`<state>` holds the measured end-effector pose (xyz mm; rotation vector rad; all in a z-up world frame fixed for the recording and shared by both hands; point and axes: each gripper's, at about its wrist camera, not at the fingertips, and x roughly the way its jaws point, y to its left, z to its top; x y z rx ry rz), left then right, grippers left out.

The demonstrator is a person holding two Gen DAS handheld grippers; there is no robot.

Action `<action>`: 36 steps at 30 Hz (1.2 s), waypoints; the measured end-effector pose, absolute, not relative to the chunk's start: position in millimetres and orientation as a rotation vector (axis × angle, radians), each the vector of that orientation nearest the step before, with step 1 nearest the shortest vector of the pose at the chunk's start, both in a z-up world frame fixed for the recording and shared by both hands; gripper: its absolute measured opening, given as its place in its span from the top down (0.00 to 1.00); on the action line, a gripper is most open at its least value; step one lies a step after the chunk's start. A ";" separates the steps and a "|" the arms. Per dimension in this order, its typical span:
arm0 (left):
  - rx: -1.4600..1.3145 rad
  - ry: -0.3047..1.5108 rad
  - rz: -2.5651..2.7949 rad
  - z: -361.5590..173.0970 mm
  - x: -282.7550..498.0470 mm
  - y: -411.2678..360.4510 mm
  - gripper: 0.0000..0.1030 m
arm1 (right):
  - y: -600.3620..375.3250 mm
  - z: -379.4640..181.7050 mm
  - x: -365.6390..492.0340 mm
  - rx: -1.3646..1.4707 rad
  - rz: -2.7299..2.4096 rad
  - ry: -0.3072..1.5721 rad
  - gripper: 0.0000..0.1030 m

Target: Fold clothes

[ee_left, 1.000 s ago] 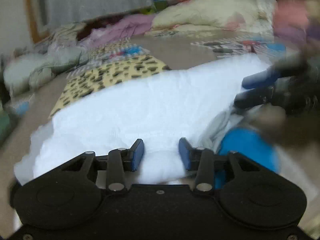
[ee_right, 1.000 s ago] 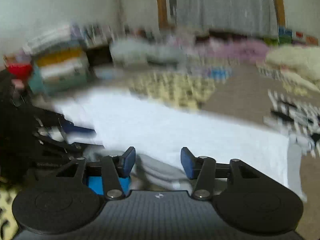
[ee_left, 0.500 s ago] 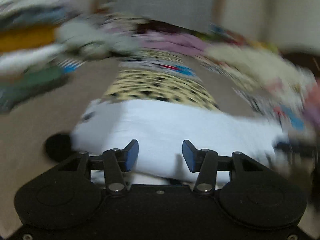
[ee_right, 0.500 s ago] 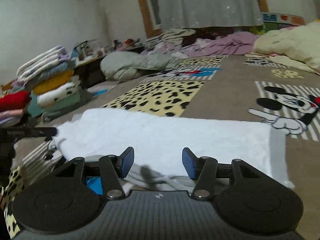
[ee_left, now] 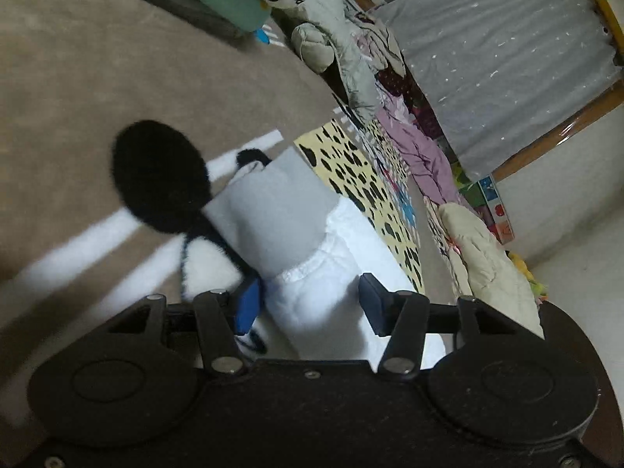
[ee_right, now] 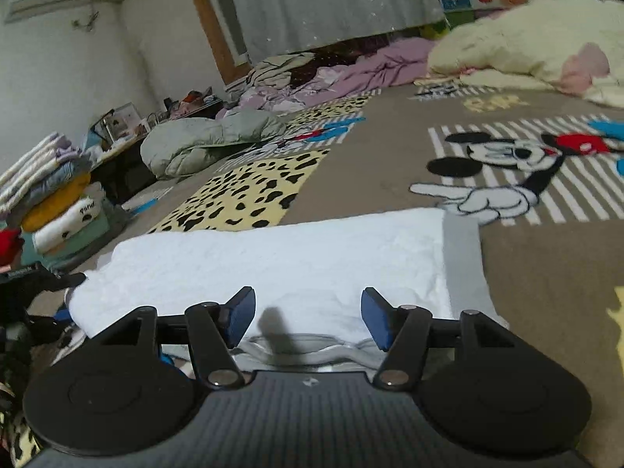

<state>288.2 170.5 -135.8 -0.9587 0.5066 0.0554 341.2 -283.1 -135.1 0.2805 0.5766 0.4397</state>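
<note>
The left hand-held gripper (ee_left: pixel 308 304) has swung round along the folded white, grey-banded garment (ee_left: pixel 312 273), jaws apart; the right hand-held gripper (ee_right: pixel 308 319) hovers, also apart.

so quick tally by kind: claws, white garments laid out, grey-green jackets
claws: 2, left and right
white garment: 1
grey-green jacket: 1
total: 4
</note>
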 end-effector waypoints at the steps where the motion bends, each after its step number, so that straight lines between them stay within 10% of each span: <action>1: -0.955 0.501 0.053 -135.5 289.5 169.3 0.54 | -283.8 -136.3 342.6 0.284 0.441 0.580 0.41; 6: -0.923 0.476 0.070 -133.2 293.8 165.7 0.76 | -289.6 -138.3 346.2 0.320 0.461 0.583 0.41; 20: -0.020 0.209 -0.048 -57.2 287.2 -0.9 0.78 | -379.1 -154.7 352.3 0.819 0.466 0.524 0.38; 36: 0.689 0.155 -0.193 -112.4 288.5 -199.6 0.80 | -439.8 -177.8 358.2 1.032 0.489 0.501 0.36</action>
